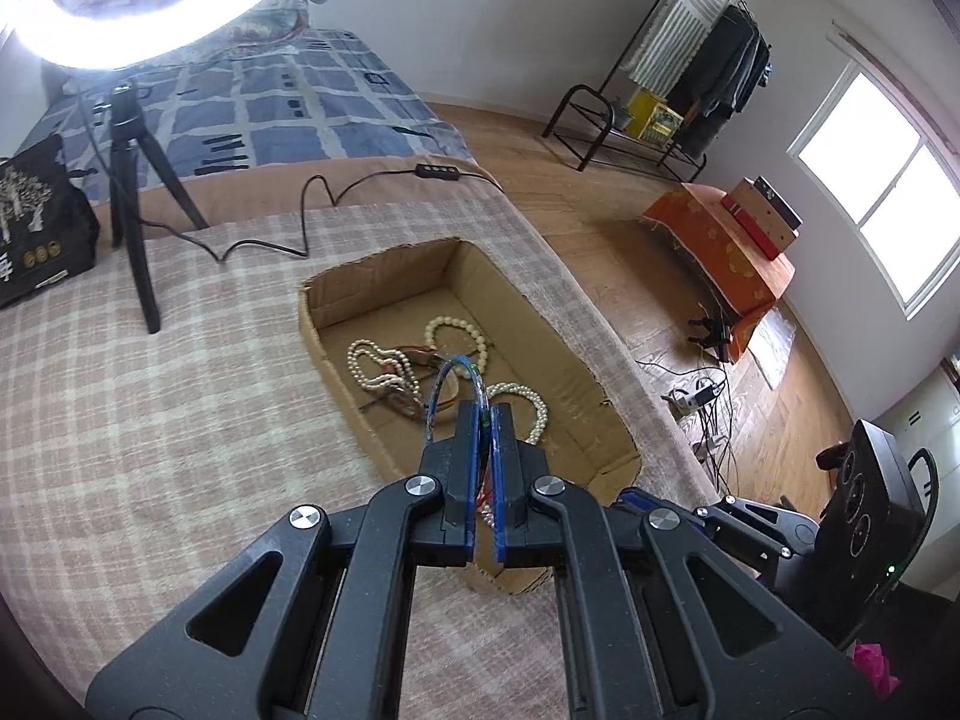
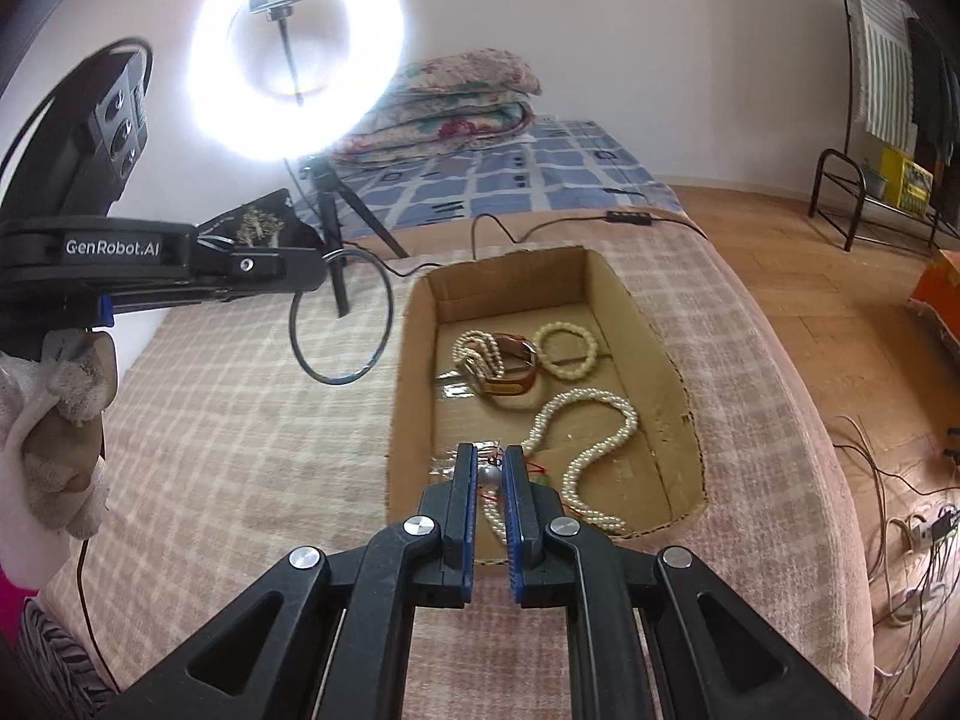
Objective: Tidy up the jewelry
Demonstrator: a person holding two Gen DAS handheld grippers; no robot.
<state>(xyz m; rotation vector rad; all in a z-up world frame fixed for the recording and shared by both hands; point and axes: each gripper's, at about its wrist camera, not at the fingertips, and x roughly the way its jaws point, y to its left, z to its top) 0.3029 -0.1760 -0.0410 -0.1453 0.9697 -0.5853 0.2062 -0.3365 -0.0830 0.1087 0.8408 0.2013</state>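
Note:
A shallow cardboard box (image 1: pixel 384 264) (image 2: pixel 414 360) lies on the checked bed cover and holds pearl necklaces (image 1: pixel 375 363) (image 2: pixel 591 438), a pearl bracelet (image 1: pixel 459 330) (image 2: pixel 564 351) and a brown band (image 2: pixel 510 372). My left gripper (image 1: pixel 485 414) (image 2: pixel 321 264) is shut on a thin blue hoop bangle (image 1: pixel 447 381) (image 2: pixel 342 315) and holds it in the air beside the box's left wall. My right gripper (image 2: pixel 489 459) is shut on a small piece with a silver bead and red thread (image 2: pixel 489 471) over the box's near end.
A ring light (image 2: pixel 297 48) on a black tripod (image 1: pixel 129 192) stands behind the box, its cable (image 1: pixel 312 204) trailing across the cover. A black bag (image 1: pixel 36 222) stands at the left. The bed edge falls off right of the box to a wooden floor with cables (image 2: pixel 918 528).

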